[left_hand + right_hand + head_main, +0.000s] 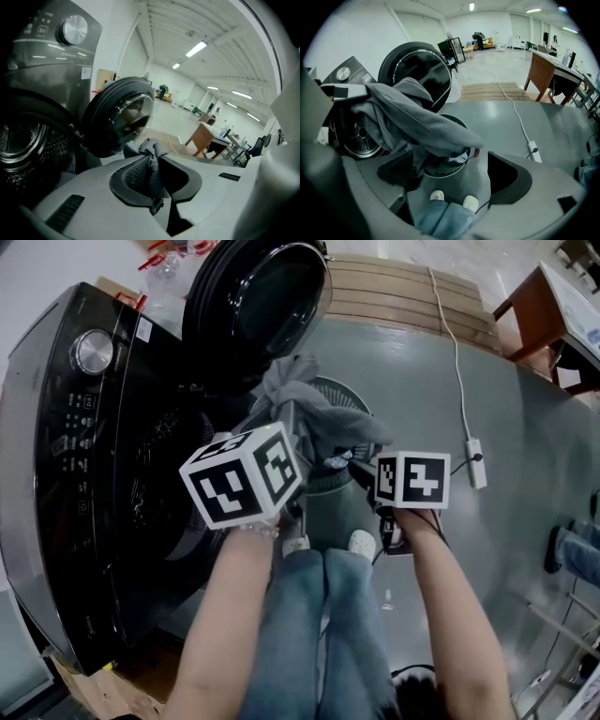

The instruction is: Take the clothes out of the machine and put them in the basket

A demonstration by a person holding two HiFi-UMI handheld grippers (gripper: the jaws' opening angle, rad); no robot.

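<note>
"Where is our cloth (417, 123)?"
"Out of the machine (112, 474), hanging over the basket's (444, 169) rim. Our left gripper (152, 161) pinches it tight. Our right gripper (454, 176) is wide and holds nothing."
"What next?"
"We should lower it in, then let go."

At left: washing machine (84, 474), drum mouth toward centre. Behind it, swung out to the right: door (262, 296). Centre, on floor just right of machine: basket (333, 507). Above basket, pinched between jaws of left gripper (151, 161): garment (319, 418). Right of garment, near it: right gripper (454, 173). Just before basket: shoes (361, 542). Behind basket: slatted platform (403, 296). Right, on floor: power strip (476, 463). Far right, behind: desk (544, 306).
</note>
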